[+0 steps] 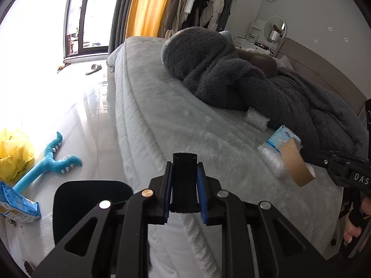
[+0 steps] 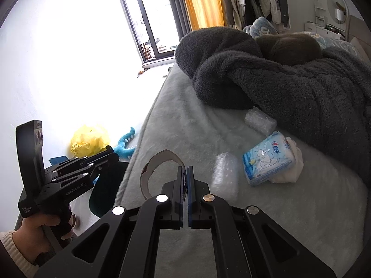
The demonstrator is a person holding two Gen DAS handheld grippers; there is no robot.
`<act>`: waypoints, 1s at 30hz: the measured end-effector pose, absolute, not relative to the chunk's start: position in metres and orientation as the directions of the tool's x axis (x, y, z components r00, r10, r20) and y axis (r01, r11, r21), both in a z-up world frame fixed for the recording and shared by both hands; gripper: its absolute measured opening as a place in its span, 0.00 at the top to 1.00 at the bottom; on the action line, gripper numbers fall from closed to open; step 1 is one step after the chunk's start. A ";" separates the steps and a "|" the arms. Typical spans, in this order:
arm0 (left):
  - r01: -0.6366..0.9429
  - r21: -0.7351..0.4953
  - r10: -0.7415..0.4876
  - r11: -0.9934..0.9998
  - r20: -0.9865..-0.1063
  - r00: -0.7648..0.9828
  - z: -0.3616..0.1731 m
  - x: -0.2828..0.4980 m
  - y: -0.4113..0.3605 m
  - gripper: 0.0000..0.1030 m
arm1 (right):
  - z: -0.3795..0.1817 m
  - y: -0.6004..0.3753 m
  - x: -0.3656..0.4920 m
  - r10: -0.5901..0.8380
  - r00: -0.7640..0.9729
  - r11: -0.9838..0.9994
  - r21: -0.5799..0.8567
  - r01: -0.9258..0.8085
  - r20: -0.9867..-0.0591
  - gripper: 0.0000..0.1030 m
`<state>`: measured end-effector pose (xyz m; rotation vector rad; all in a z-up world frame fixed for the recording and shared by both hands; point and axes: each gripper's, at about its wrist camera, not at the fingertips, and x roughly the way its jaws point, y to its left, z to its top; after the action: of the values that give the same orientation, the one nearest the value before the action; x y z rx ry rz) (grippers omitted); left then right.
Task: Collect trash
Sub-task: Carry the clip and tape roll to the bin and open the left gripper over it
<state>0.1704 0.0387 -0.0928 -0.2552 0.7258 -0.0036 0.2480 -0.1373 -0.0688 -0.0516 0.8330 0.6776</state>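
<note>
On the floor off the bed's left edge sit a yellow plastic bag (image 1: 14,153), a blue plush toy (image 1: 49,159) and a blue snack packet (image 1: 18,206). The left hand-held gripper (image 1: 185,180) pinches the rim of a black bin (image 1: 90,208), its jaws pressed against a black upright lip. The bin's mouth sits just off the bed's (image 1: 185,120) near edge.

The right hand-held gripper (image 2: 185,180) has its jaws pressed together on the wall of a brown cardboard tape core (image 2: 160,173), which hangs over the bed beside that edge. Still lying near the grey fleece blanket (image 2: 289,88) are two bubble-wrap rolls (image 2: 259,120) (image 2: 226,173), a blue tissue pack (image 2: 269,159) and a crumpled white tissue (image 2: 294,164).

To drop the core cleanly, I would bring it fully over the bin's opening before letting go, keeping the bin level.

The left tool reads "GenRobot.AI"; the right one shows "DAS". The tissue pack's print is too small to read.
</note>
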 end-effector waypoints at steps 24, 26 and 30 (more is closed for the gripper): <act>-0.268 -0.125 0.047 0.955 -0.832 0.553 -0.167 0.145 0.137 0.79 | -0.074 -0.018 0.203 0.631 0.350 0.664 0.249 -0.705 -0.693 0.98; -0.280 -0.115 0.053 0.953 -0.848 0.527 -0.176 0.145 0.143 0.79 | -0.077 -0.008 0.203 0.631 0.340 0.654 0.243 -0.716 -0.697 0.98; -0.300 -0.096 0.059 0.949 -0.882 0.468 -0.194 0.144 0.154 0.79 | -0.081 0.010 0.204 0.633 0.317 0.638 0.244 -0.730 -0.706 0.98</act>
<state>0.1441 0.1540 -0.1940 -0.2519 1.0633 0.2233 0.2036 0.0100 -0.0806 -0.1280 0.8665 0.8998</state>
